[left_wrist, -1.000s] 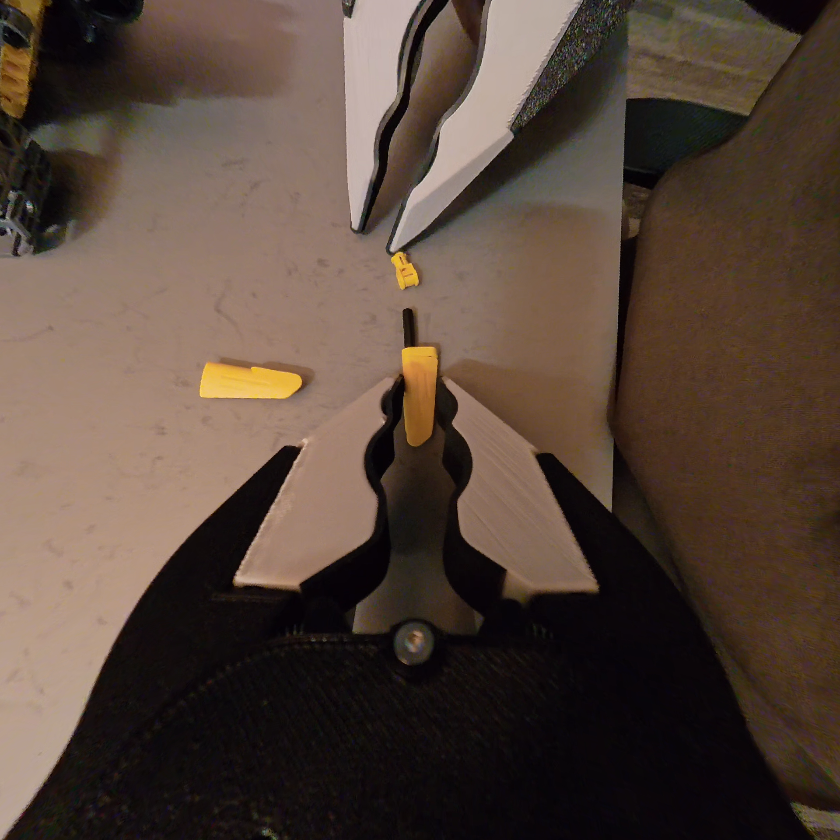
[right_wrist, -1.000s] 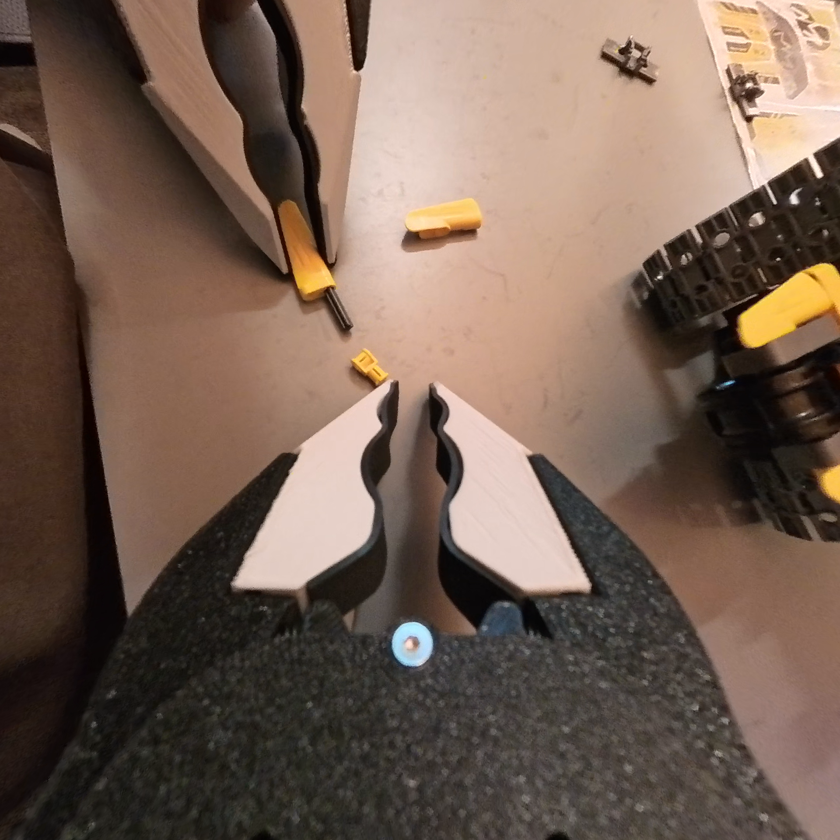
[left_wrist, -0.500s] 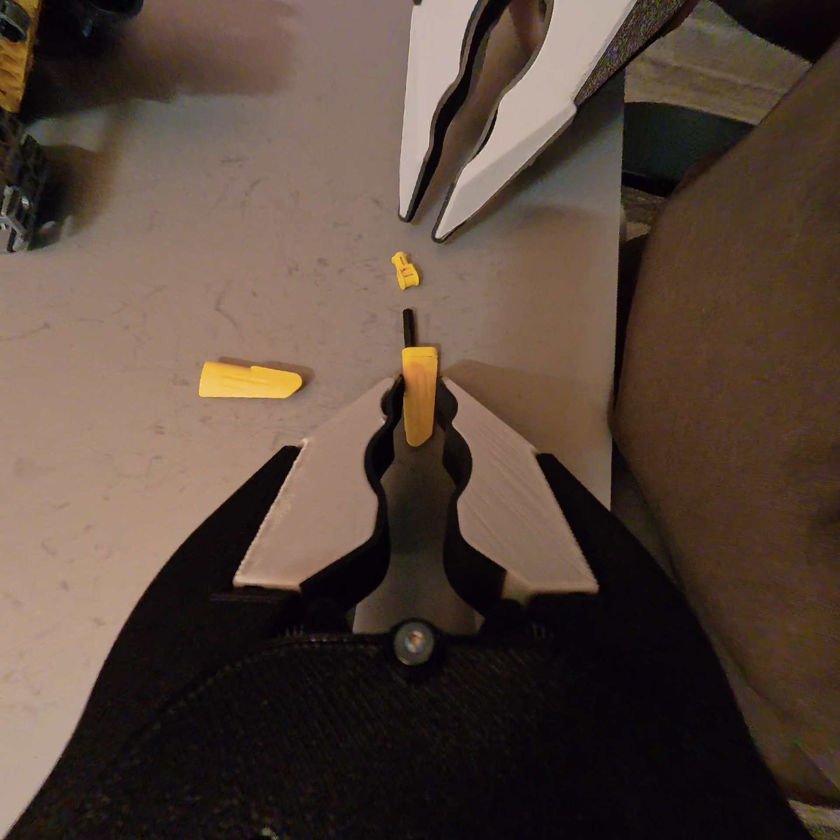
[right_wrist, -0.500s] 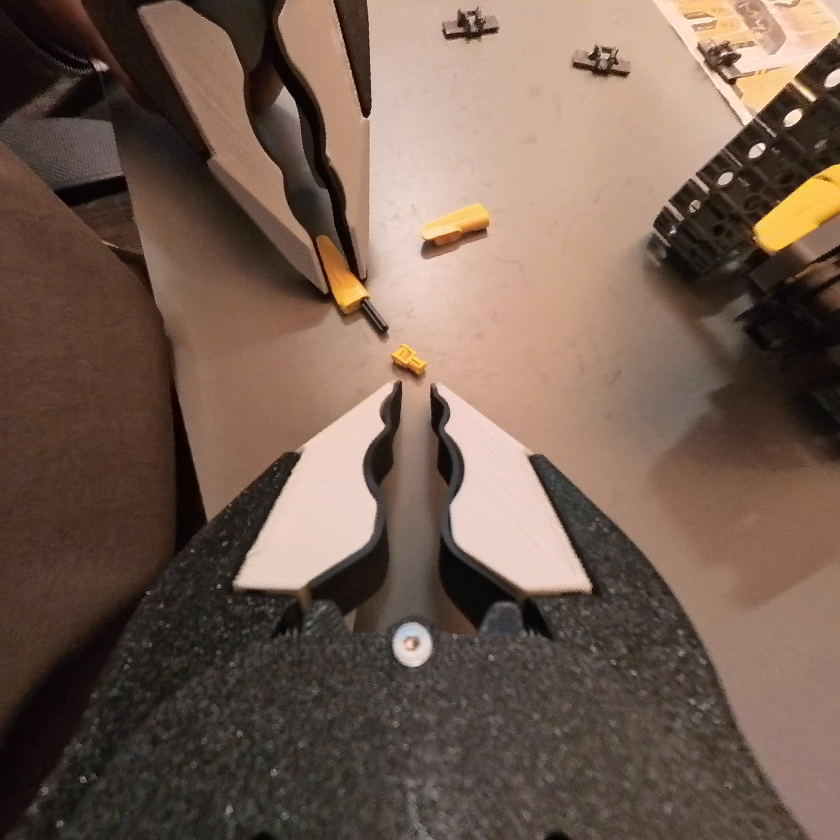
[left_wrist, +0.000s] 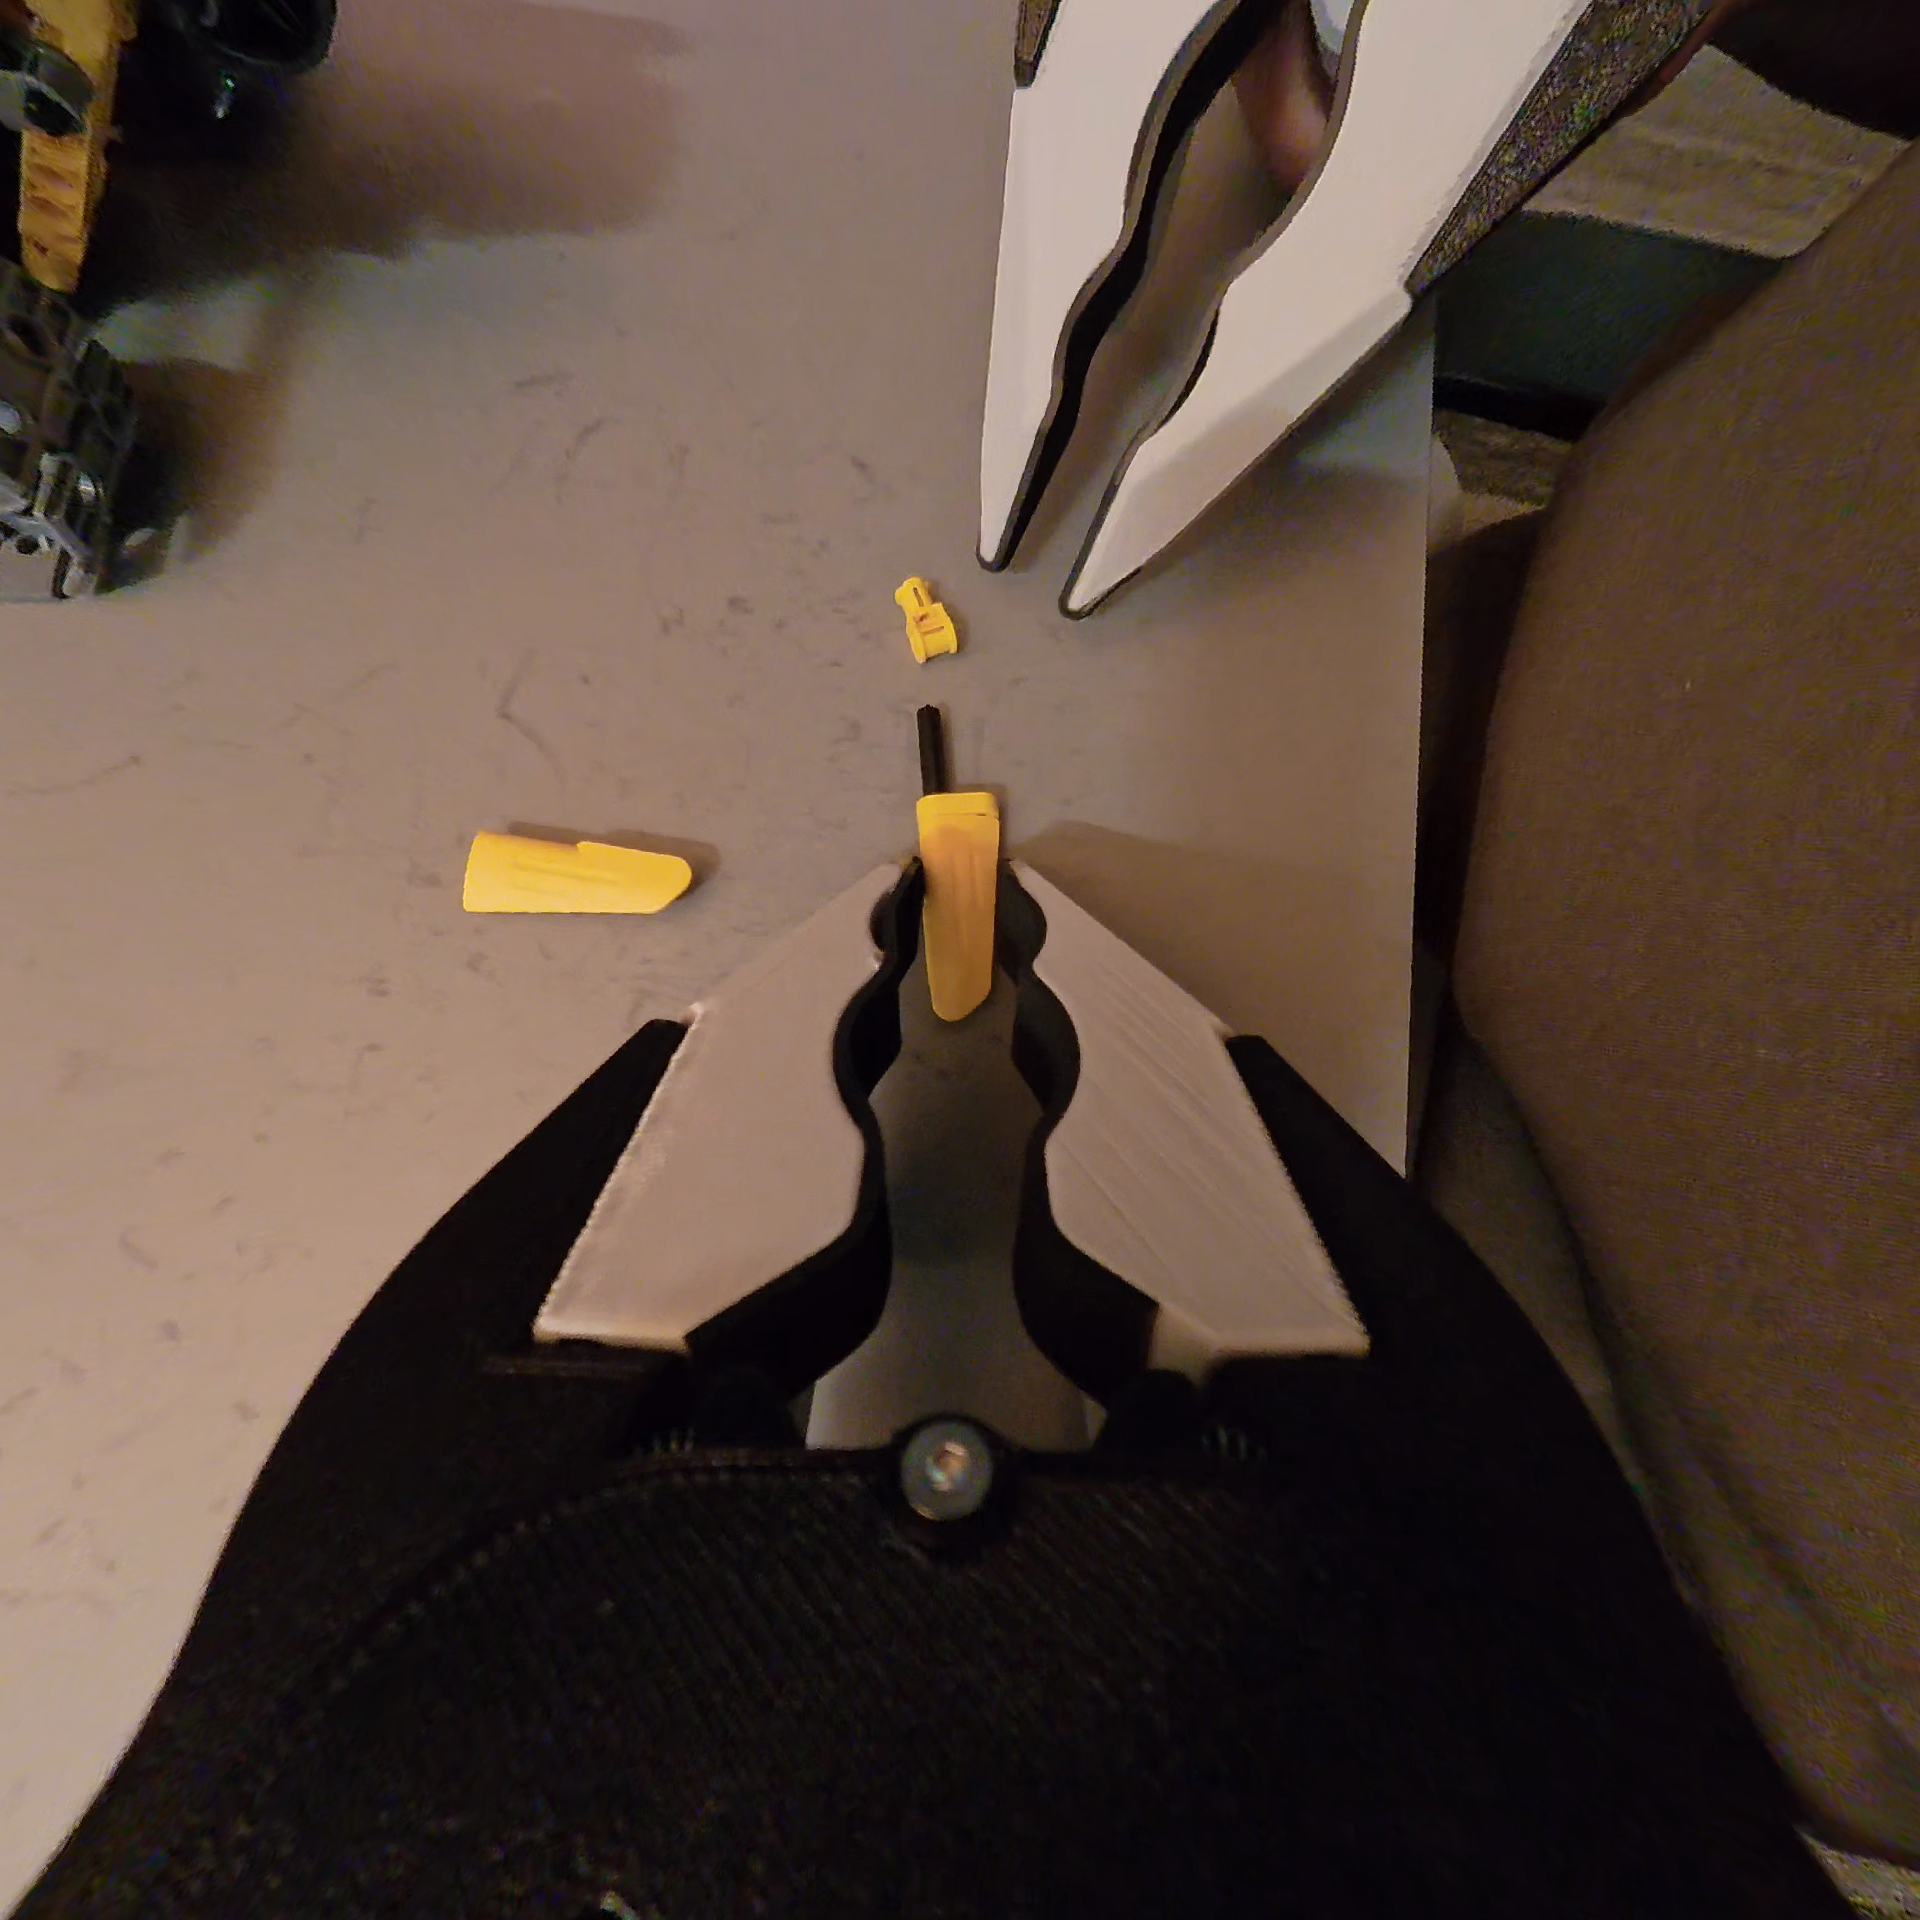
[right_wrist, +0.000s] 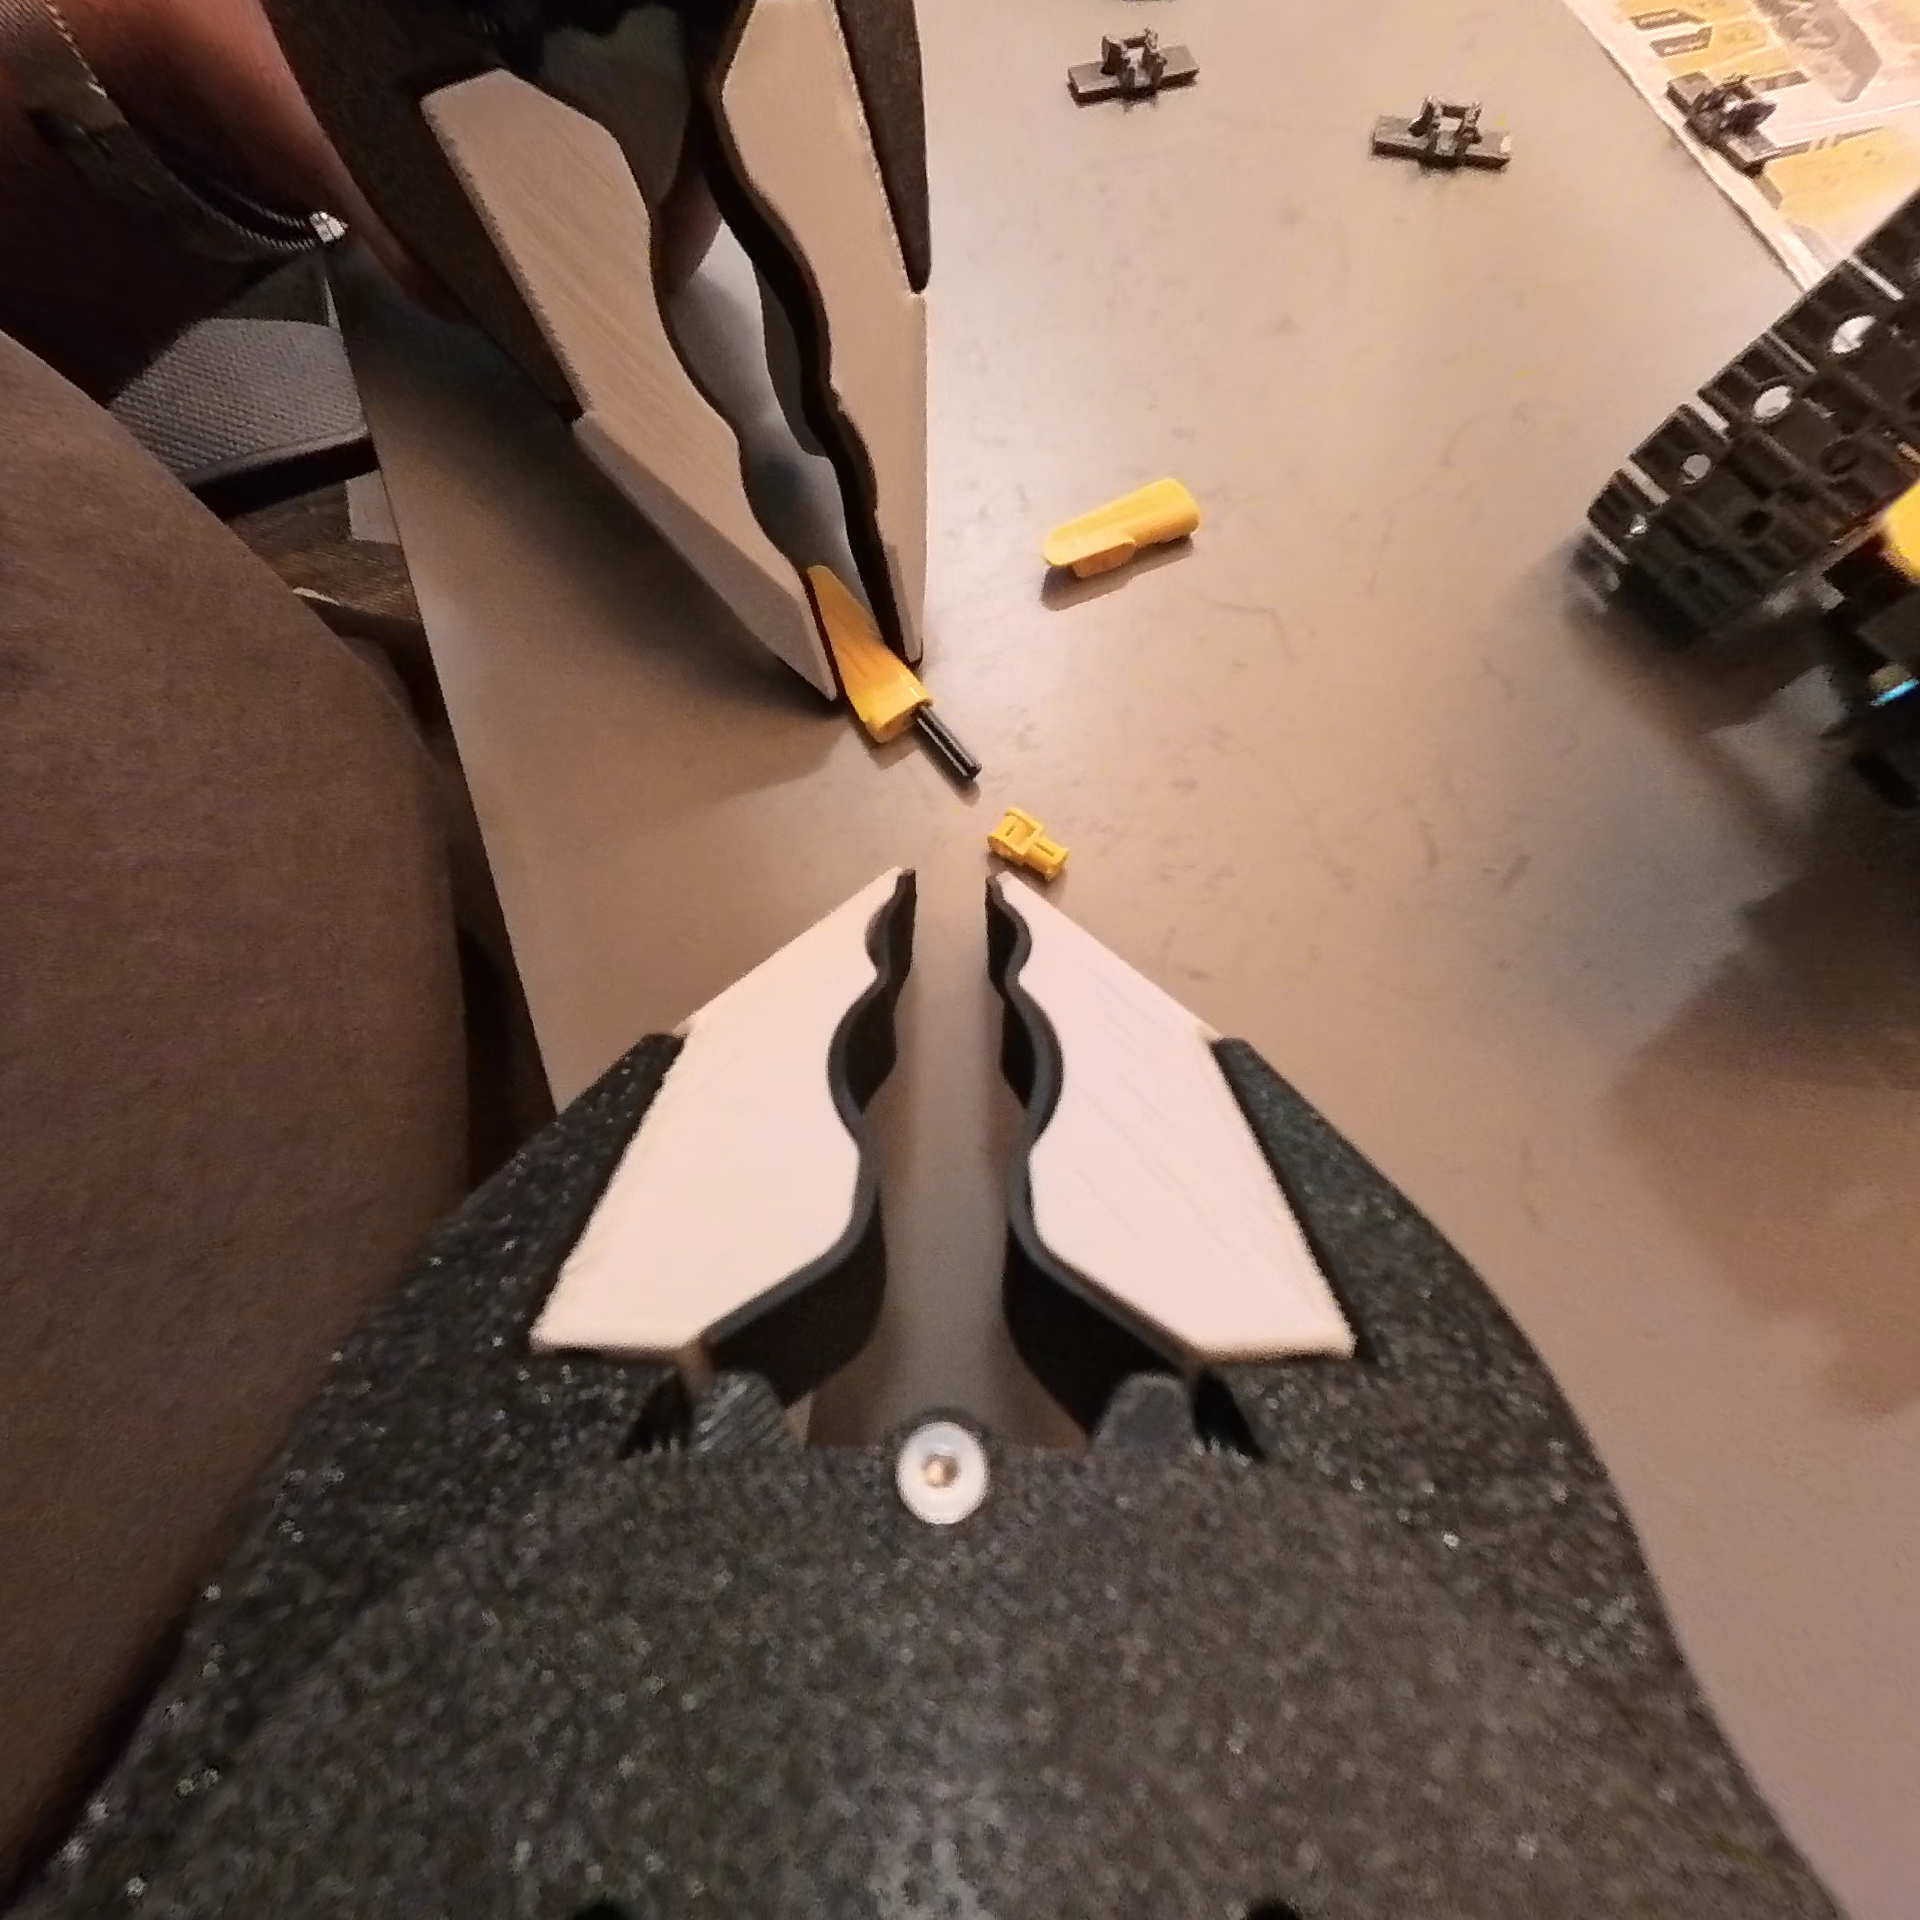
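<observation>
Yellow wedge (left_wrist: 958, 914), with a black pin (left_wrist: 931, 748) sticking out of its forward end, sat clamped between the tips of the left gripper (left_wrist: 958, 883), low against the grey table (left_wrist: 416, 1143) near the table's edge. In the right wrist view the same wedge (right_wrist: 871, 665) showed pinched at the very tips, the pin (right_wrist: 948, 750) pointing out toward the right gripper (right_wrist: 950, 881).

Just beyond the pin lay a small yellow clip (left_wrist: 925, 621), apart from it. The right gripper (left_wrist: 1039, 584) hung close to that clip, its fingers a narrow gap apart and holding nothing; the clip (right_wrist: 1027, 840) lay just off its right fingertip (right_wrist: 1003, 888).

A second yellow wedge (left_wrist: 574, 875) lay flat on the table to the left of the left gripper, well clear of it.

Farther off stood a black and yellow block model (right_wrist: 1766, 499), two loose black connectors (right_wrist: 1130, 71) and a printed sheet (right_wrist: 1745, 94). Brown fabric (left_wrist: 1704, 935) filled the space past the table edge.
</observation>
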